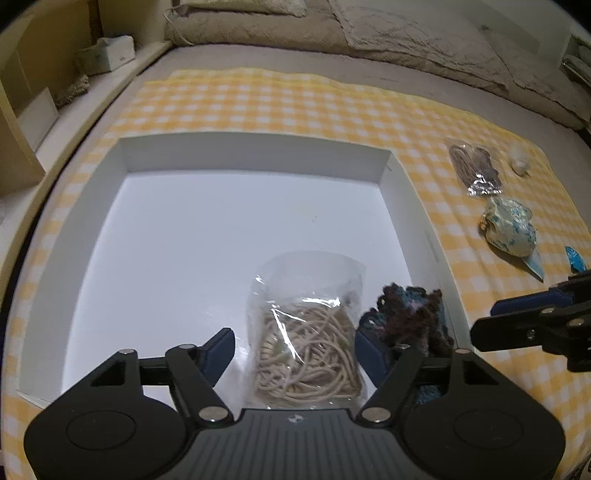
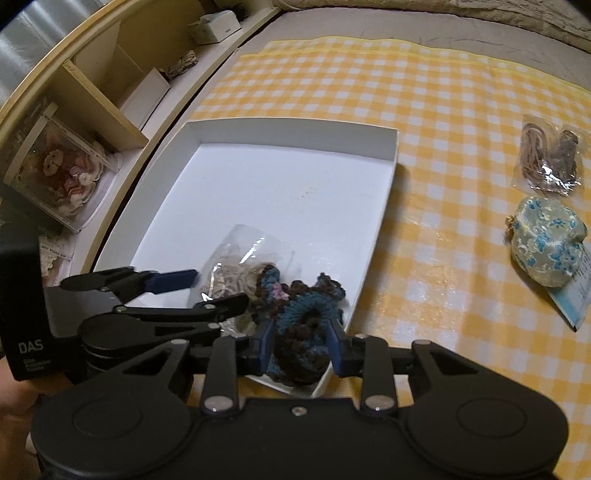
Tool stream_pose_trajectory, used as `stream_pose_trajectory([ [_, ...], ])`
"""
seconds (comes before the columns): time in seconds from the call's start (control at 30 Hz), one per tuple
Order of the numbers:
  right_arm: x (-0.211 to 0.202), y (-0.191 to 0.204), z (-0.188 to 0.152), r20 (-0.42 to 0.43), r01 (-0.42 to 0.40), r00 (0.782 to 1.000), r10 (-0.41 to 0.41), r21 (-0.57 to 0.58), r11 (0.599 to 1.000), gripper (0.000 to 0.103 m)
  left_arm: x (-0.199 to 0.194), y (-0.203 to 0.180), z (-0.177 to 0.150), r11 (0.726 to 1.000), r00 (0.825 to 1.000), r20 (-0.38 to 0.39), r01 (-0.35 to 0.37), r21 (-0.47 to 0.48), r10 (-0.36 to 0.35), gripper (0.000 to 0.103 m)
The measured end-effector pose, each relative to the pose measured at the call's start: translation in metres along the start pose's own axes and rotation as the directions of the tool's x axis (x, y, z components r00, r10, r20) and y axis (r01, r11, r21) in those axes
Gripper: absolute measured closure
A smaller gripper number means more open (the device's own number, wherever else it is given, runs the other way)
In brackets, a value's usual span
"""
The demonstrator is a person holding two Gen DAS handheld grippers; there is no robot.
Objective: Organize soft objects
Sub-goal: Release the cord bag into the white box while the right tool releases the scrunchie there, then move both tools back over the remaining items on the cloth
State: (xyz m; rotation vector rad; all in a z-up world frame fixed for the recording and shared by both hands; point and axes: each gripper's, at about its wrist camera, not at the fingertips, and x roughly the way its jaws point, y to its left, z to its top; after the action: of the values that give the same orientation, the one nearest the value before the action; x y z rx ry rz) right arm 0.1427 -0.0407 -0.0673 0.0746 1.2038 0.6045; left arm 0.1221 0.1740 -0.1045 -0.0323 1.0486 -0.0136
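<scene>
A white shallow box (image 1: 258,158) (image 2: 295,127) lies on the yellow checked cloth. In its near right corner lie a clear bag of beige cord (image 1: 310,354) (image 2: 236,273) and a dark teal-brown crocheted piece (image 1: 406,314) (image 2: 299,314). My left gripper (image 1: 295,345) is open, its fingers either side of the cord bag. My right gripper (image 2: 301,347) is open around the crocheted piece, fingers apart from it; it also shows in the left wrist view (image 1: 532,317). A bag of brown cord (image 1: 474,168) (image 2: 546,158) and a blue-flowered pouch (image 1: 511,230) (image 2: 546,247) lie on the cloth to the right.
A small white object (image 1: 519,162) lies past the brown cord bag. A beige blanket (image 1: 369,33) lies at the back. A wooden shelf (image 2: 92,92) with a doll box (image 2: 62,173) stands on the left. A tissue box (image 1: 107,53) sits on the ledge.
</scene>
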Motion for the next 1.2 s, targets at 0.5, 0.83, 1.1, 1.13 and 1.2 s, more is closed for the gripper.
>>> stream_pose_trajectory([
  [0.5,-0.021,0.001,-0.007,0.102,0.067,0.993,-0.059,-0.074,0.995,0.021,-0.032,0.013,-0.001,0.999,0.995,0.082,-0.048,-0.010,0.048,0.002],
  [0.83,-0.039,0.002,-0.019,0.196,0.135,0.975,-0.105,-0.146,0.980,0.000,-0.055,0.013,-0.005,0.997,0.987,0.138,-0.077,0.001,0.076,0.000],
  [1.1,-0.052,-0.003,-0.022,0.262,0.176,0.956,-0.133,-0.146,0.974,0.000,-0.077,0.012,-0.007,0.998,0.981,0.183,-0.068,-0.004,0.068,0.000],
  [1.13,-0.053,-0.004,-0.023,0.266,0.180,0.954,-0.137,-0.144,0.973,0.000,-0.079,0.011,-0.008,0.998,0.980,0.188,-0.066,-0.006,0.066,0.000],
  [1.2,-0.055,-0.005,-0.023,0.271,0.187,0.952,-0.145,-0.137,0.973,0.000,-0.084,0.011,-0.007,0.998,0.978,0.201,-0.064,-0.007,0.064,0.000],
])
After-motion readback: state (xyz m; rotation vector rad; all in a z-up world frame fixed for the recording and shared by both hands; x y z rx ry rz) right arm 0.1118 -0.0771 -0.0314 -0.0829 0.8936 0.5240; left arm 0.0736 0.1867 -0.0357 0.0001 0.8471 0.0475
